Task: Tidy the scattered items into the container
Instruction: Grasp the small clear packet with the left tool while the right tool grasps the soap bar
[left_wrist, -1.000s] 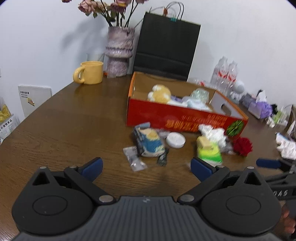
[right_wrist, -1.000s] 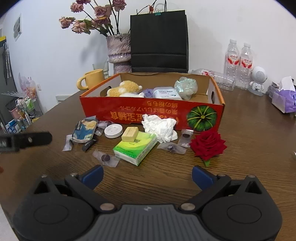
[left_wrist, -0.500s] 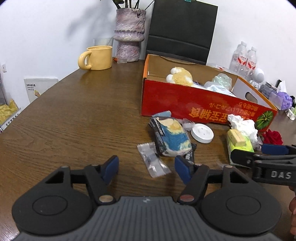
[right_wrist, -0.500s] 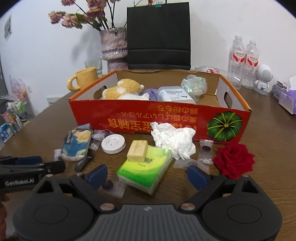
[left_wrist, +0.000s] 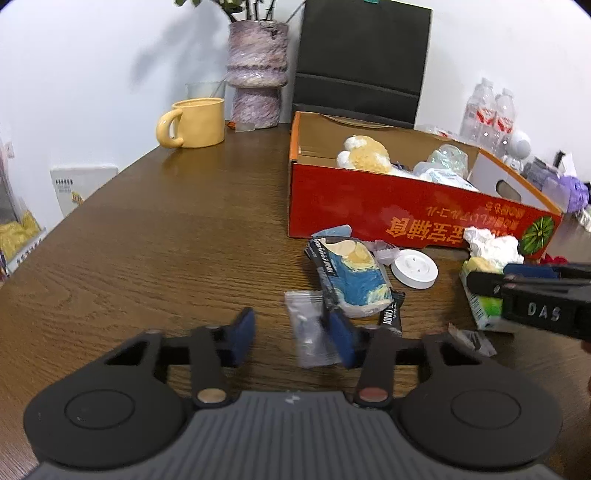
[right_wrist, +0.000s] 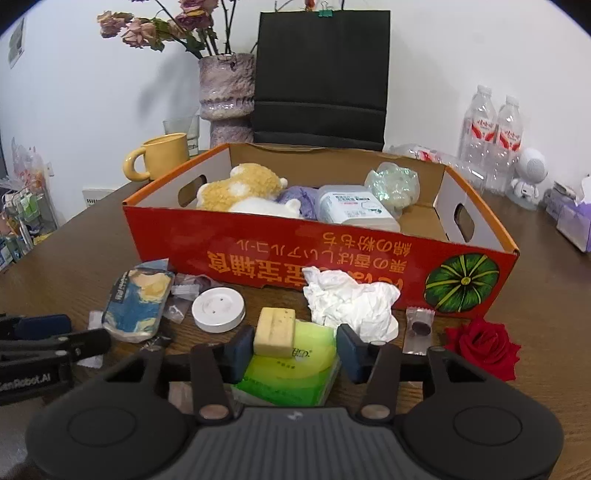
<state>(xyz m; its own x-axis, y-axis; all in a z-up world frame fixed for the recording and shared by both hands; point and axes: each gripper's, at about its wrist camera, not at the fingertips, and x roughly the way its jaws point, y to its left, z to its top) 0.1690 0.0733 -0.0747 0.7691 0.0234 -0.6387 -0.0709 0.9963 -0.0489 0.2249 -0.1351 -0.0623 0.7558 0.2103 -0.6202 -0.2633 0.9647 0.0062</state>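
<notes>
- Jaws of the right gripper (right_wrist: 291, 352) stand released, straddling the green tissue pack (right_wrist: 291, 369) on the tabletop (right_wrist: 546, 295) before the red cardboard box (right_wrist: 258, 254).
- Left gripper (left_wrist: 291, 330), jaws released, hovers beside a clear sachet (left_wrist: 308, 332).

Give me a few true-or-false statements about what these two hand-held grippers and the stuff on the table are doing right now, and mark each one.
1. The right hand-held gripper has its fingers on either side of the green tissue pack. True.
2. The yellowish block lies inside the red cardboard box. False: it rests on the green tissue pack, outside the box.
3. A plush toy is already in the box. True.
4. The red rose sits in the vase. False: it lies on the table by the box's pumpkin corner.
5. The left hand-held gripper is clamped on the yellow mug. False: it is open, near a small clear packet; the mug stands far off.
</notes>
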